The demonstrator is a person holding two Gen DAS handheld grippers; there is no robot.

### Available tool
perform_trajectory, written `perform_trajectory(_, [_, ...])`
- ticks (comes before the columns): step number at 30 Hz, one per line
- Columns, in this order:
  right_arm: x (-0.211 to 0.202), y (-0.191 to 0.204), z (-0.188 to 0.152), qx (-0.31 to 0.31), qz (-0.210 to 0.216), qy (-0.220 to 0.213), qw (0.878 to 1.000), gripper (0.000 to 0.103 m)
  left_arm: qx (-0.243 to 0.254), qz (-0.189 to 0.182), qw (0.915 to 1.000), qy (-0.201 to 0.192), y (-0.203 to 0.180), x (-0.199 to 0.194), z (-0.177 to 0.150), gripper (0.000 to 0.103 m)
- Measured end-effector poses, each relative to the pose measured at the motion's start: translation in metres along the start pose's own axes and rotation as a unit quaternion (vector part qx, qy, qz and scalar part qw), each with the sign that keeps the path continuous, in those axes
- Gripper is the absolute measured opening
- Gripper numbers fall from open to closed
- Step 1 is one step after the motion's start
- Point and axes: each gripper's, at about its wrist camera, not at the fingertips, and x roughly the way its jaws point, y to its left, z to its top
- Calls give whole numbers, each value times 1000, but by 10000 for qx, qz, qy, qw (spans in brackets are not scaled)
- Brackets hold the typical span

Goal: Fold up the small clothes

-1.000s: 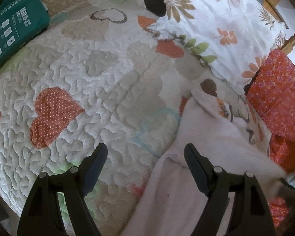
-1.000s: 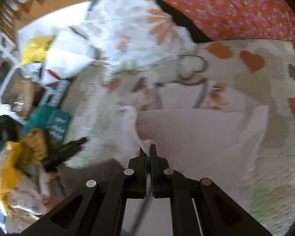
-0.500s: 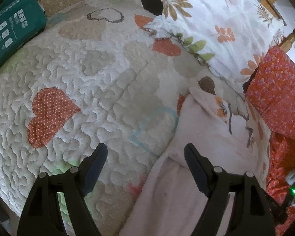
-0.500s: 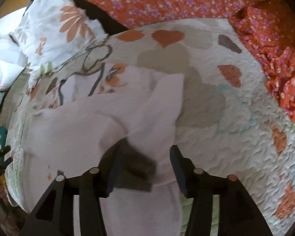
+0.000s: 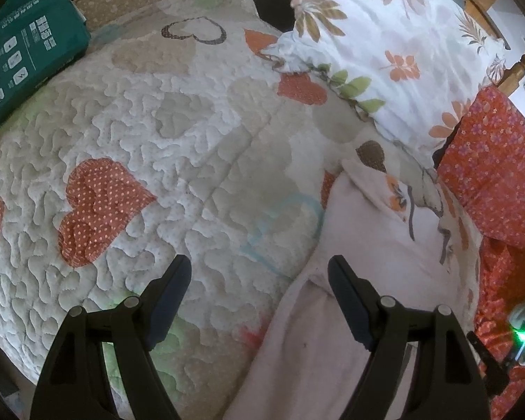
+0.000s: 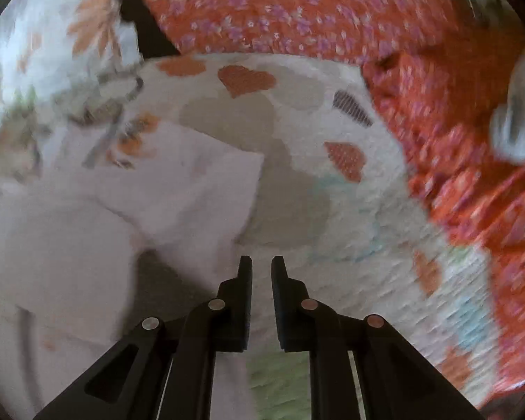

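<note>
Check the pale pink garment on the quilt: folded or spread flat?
Partly folded. On the pale pink garment one flap lies doubled over the body, its corner pointing toward the quilt; the rest is spread. Blur hides finer creases.

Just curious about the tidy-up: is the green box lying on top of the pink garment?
No, the green box sits at the quilt's far edge, well apart from the pink garment.

the green package (image 5: 24,59) carries white icons and small print, none of it clear enough to read.
</note>
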Motion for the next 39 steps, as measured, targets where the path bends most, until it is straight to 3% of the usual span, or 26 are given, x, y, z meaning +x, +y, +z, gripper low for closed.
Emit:
perform_trajectory(4, [-16,52,8,-214,1142,-70,9932,13,-196,-41,9998,96,7,4,-1,79])
perform_trajectory(5, [-18,80,13,-382,1615,-4,9861,13,-236,-59,9996,134,8,6,-1,79])
perform_trajectory(8, [-19,155,26,-886,2330,116,9684,13,-331,-114,9991,241,10,9,-3,79])
perform_trajectory(11, [-13,237,32,-1473,2757,168,9497,13,-429,-176,9985,282,14,10,-2,79])
perform_trajectory(13, [2,288,37,-1738,2916,322,9401,13,-456,-193,9984,281,16,9,-1,79])
perform_trajectory(15, [18,322,42,-1827,3007,470,9349,25,-438,-170,9985,277,18,9,1,79])
perform_trajectory(17, [45,361,47,-2056,2968,653,9302,29,-406,-147,9987,277,22,10,2,79])
perform_trajectory(19, [72,383,51,-2353,2583,753,9339,29,-347,-102,9990,273,26,9,3,79])
perform_trajectory(20, [84,390,58,-2479,2187,562,9421,22,-331,-75,9991,258,28,9,3,79])
perform_trajectory(23, [91,384,87,-2182,1664,48,9616,24,-313,56,9993,184,38,7,7,79])
perform_trajectory(24, [92,382,93,-2124,1315,-113,9682,43,-357,58,9992,172,42,7,8,79])
perform_trajectory(25, [90,379,100,-2089,828,-335,9739,48,-396,50,9991,168,44,7,9,79])
perform_trajectory(26, [86,372,105,-2043,653,-466,9756,49,-437,26,9989,162,46,6,9,79])
perform_trajectory(30, [59,323,104,-1434,1383,-223,9797,50,-312,-72,9994,108,42,1,7,79])
perform_trajectory(33, [27,264,83,-1132,1858,89,9760,54,-32,-118,9999,77,34,-4,1,79])
perform_trajectory(36, [-4,203,57,-1041,1886,141,9764,58,223,-221,9995,87,28,-9,-7,79])
perform_trajectory(39, [-33,117,20,-713,1626,157,9840,64,312,-353,9987,202,27,-11,-18,79])
